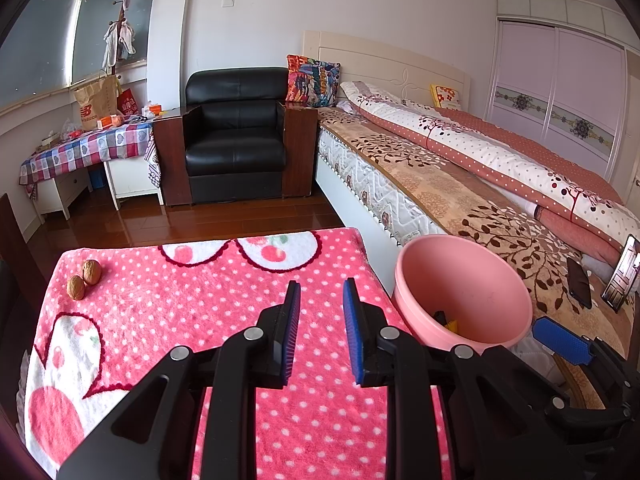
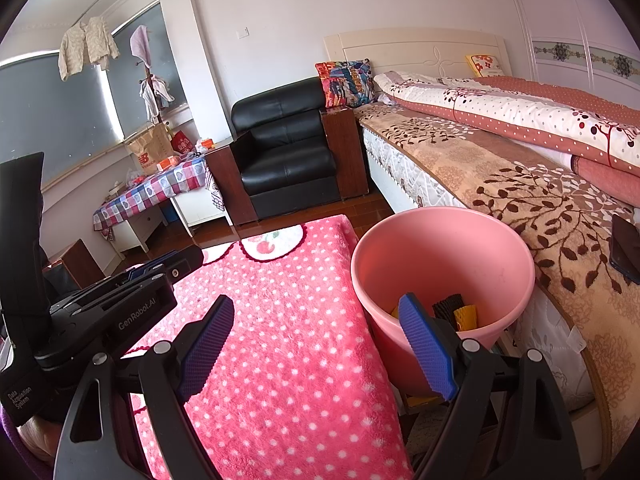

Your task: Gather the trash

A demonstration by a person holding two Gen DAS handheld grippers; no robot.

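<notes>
My left gripper (image 1: 320,328) hangs over the pink dotted blanket (image 1: 200,320), its blue pads a modest gap apart with nothing between them. My right gripper (image 2: 320,344) is spread much wider, also empty, one pad over the blanket and the other in front of the pink bin (image 2: 444,248). I take the bin as my landmark: it stands just off the blanket's right edge, between it and the bed (image 2: 540,200). Down inside it I can see a black scrap and a yellow one, though I cannot tell what they are. The only loose bits I see on the blanket are two walnuts (image 1: 84,278), touching each other at the far left corner, well apart from the bin. They are brown, wrinkled and roundish. I judge them light, hard and rigid, and likely to roll on the soft pile or slip out if pinched off-centre, so I would take one at a time across its widest middle with the pads square to it. Farther back than the bin stand a black armchair (image 1: 236,136) and a checked table (image 1: 88,148).
</notes>
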